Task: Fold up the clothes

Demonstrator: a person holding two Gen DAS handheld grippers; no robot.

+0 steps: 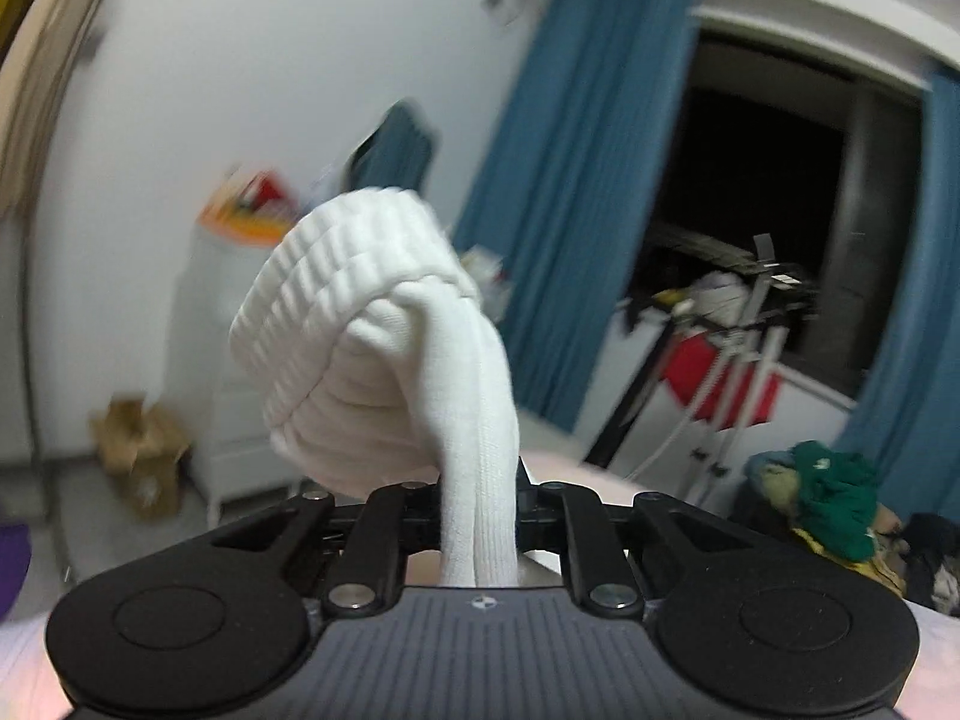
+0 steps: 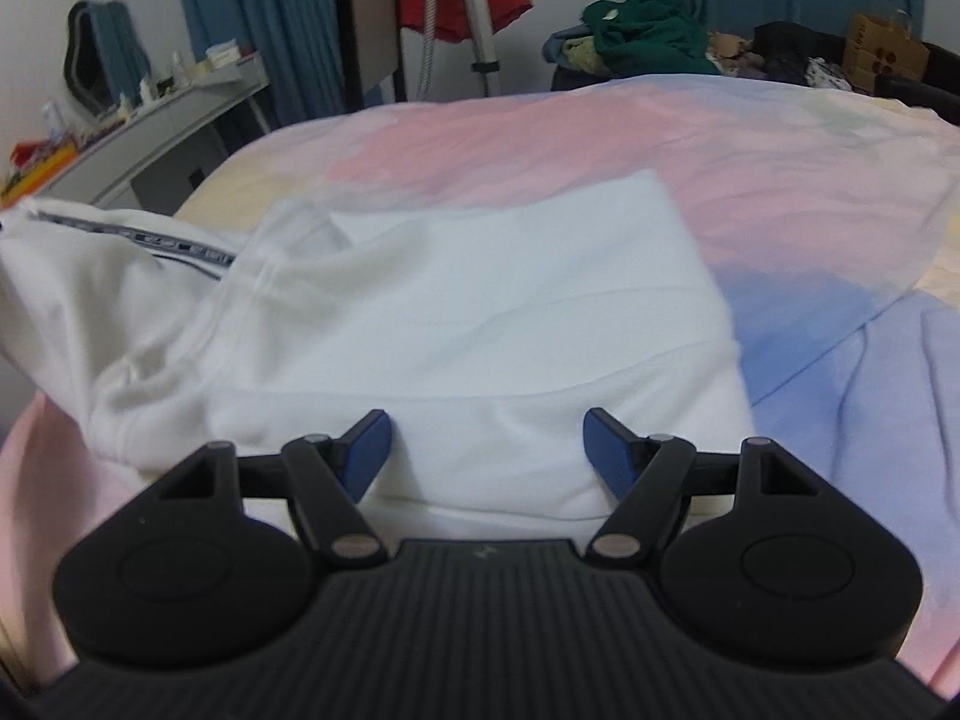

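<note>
In the left wrist view my left gripper (image 1: 479, 510) is shut on white cloth: a sleeve with a ribbed cuff (image 1: 360, 312) sticks up out of the jaws, lifted off the bed. The pads are hidden by the cloth. In the right wrist view a white garment (image 2: 456, 324) lies partly folded on the pastel bed cover (image 2: 660, 156). Its left part, with a dark printed band (image 2: 156, 243), is raised. My right gripper (image 2: 487, 450) stands open just over the garment's near edge, with its blue pads (image 2: 372, 444) apart and nothing between them.
A heap of green and dark clothes (image 2: 648, 36) lies at the bed's far side, next to a cardboard box (image 2: 882, 54). A drying rack with red cloth (image 2: 462, 0), blue curtains (image 1: 570, 180), a white shelf with clutter (image 2: 156, 102) and a paper bag (image 1: 144, 450) surround the bed.
</note>
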